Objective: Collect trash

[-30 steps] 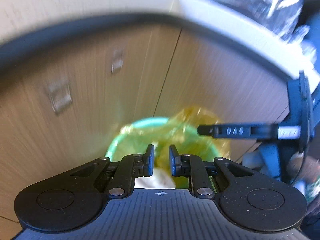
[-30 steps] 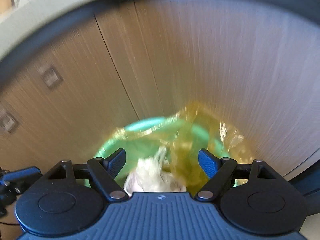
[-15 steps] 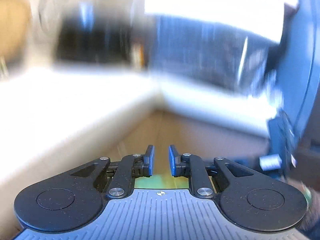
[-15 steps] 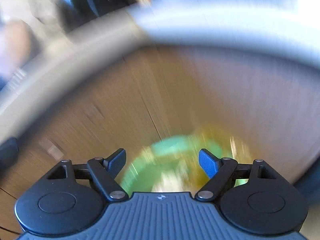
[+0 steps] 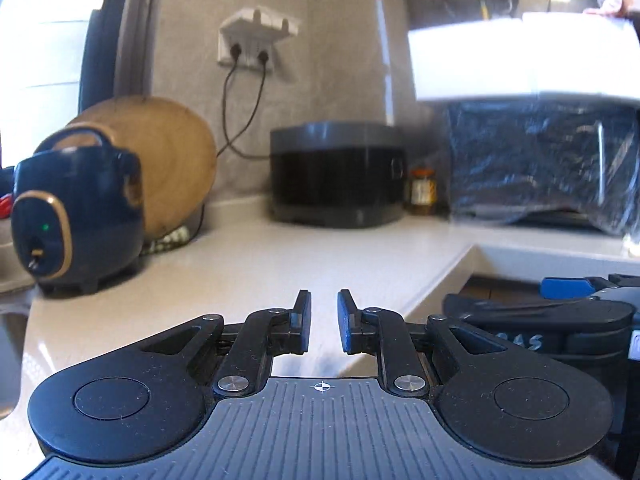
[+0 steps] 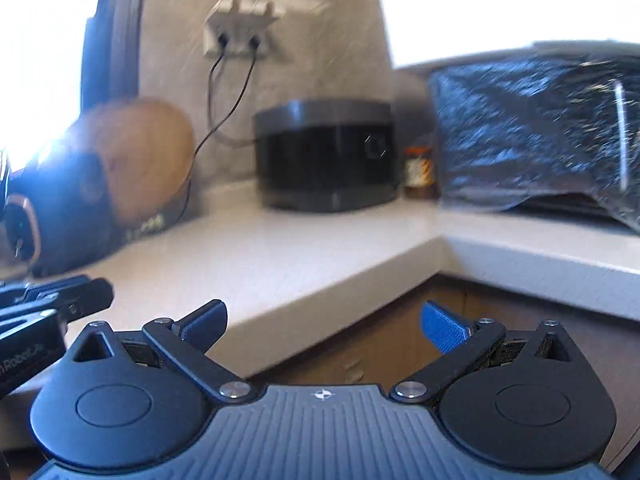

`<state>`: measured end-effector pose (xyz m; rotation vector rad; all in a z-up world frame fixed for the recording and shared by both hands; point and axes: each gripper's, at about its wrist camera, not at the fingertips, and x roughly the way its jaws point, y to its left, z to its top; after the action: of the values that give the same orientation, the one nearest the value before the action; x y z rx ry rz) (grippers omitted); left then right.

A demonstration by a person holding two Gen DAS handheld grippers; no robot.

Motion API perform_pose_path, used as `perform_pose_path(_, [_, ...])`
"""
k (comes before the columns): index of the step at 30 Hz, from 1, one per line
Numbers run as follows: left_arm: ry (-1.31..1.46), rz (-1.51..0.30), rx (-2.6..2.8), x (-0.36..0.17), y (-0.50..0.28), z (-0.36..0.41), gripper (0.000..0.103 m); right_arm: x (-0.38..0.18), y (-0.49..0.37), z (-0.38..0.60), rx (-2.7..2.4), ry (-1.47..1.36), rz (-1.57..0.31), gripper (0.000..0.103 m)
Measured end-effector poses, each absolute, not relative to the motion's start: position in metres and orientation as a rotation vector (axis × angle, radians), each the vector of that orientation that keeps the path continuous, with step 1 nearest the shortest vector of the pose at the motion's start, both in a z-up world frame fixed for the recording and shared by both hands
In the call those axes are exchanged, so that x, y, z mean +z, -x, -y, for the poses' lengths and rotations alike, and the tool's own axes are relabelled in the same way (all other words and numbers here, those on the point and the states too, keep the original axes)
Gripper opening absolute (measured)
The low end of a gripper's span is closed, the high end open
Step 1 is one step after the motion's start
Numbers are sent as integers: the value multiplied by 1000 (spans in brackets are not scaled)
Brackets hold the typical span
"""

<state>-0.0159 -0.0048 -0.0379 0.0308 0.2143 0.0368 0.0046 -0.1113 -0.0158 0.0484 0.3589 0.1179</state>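
Both grippers sit raised at counter height, facing the inner corner of a pale L-shaped countertop [image 5: 256, 264]. No trash and no bin show in either view, so where the task's thing lies, which way it points and how its long axis runs cannot be told.

Left gripper [image 5: 323, 322]: fingers close together with a narrow gap, nothing between them. Right gripper [image 6: 323, 325]: fingers spread wide, nothing between them. The right gripper also shows at the right edge of the left wrist view, low beside the counter edge.

On the counter: a dark blue rice cooker [image 5: 76, 216] with a green light, a round wooden board [image 5: 168, 160] leaning behind it, a black appliance [image 5: 338, 176] toward the corner, a small jar [image 5: 423, 192] just beside it, and a plastic-wrapped dark appliance [image 5: 540, 164]. Two cords run up to a wall socket [image 5: 256, 40].

Judgement: both grippers are empty and the bare counter shows no litter. Either collecting is finished or the next piece lies out of view; right wrist view is blurred, so small scraps could be missed.
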Motion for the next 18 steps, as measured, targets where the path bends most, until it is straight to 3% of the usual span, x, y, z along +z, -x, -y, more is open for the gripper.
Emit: perform_pose_path(18, [-8,-261,49,-45,14,-9,18,-18,-4,100,132,-55,-371,103])
